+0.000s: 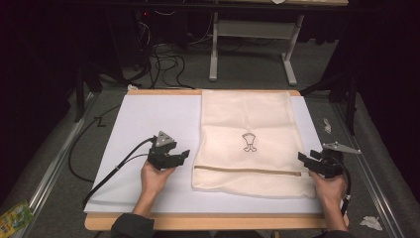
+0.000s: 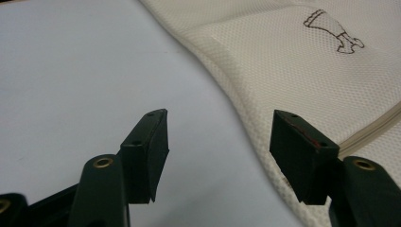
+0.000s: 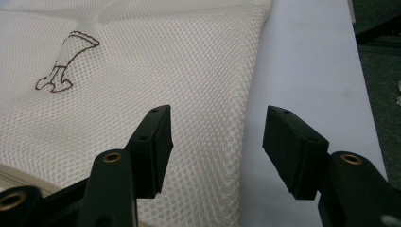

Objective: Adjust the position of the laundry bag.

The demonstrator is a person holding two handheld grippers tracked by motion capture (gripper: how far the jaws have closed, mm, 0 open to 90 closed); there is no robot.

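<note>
Because the cream mesh laundry bag (image 1: 250,139) lies flat along the table's (image 1: 148,119) right half, its thin edges could slip from a shallow pinch. Left gripper (image 1: 174,157) and right gripper (image 1: 308,159) flank its near corners, both spread wide and grasping nothing; either could snag the mesh near the zipper (image 1: 245,171).

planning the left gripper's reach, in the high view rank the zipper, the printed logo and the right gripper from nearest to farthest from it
From the left gripper:
1. zipper, its near end just right of the jaws, on the mesh bag
2. printed logo, at the bag's middle
3. right gripper, at the bag's far right edge
</note>
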